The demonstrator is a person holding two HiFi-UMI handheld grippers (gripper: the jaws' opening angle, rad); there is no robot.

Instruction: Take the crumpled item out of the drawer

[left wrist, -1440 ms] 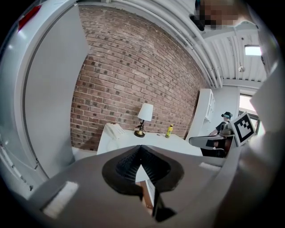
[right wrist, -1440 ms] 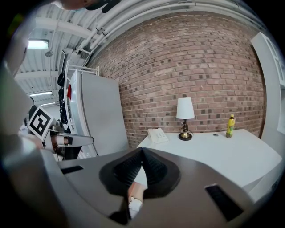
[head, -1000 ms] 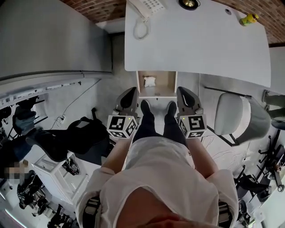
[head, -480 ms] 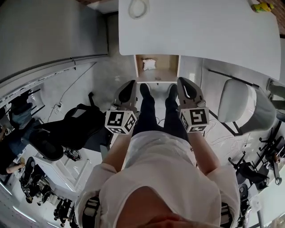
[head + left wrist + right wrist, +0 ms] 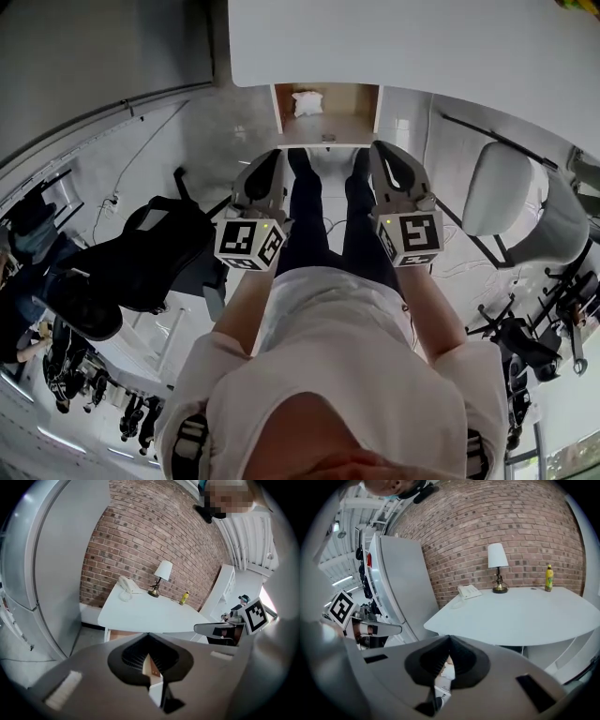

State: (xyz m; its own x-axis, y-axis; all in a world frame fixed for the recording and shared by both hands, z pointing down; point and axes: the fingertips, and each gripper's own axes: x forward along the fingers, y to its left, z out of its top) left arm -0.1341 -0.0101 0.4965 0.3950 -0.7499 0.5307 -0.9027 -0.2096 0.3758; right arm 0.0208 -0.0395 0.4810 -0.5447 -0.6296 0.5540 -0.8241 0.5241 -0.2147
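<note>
White and crumpled, the item (image 5: 307,103) lies in the far left corner of the open drawer (image 5: 345,111), which sticks out from under the counter (image 5: 422,47). We hold the left hand-held gripper (image 5: 273,161) and the right hand-held gripper (image 5: 382,156) just short of the drawer's front, both clenched on nothing. We judge the opening done; the reach into the drawer, the grasp on the item and the lift out are all left to do.

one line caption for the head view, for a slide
Left gripper and right gripper, both shut and empty, held short of the open drawer under the white table, crumpled item inside.
</note>
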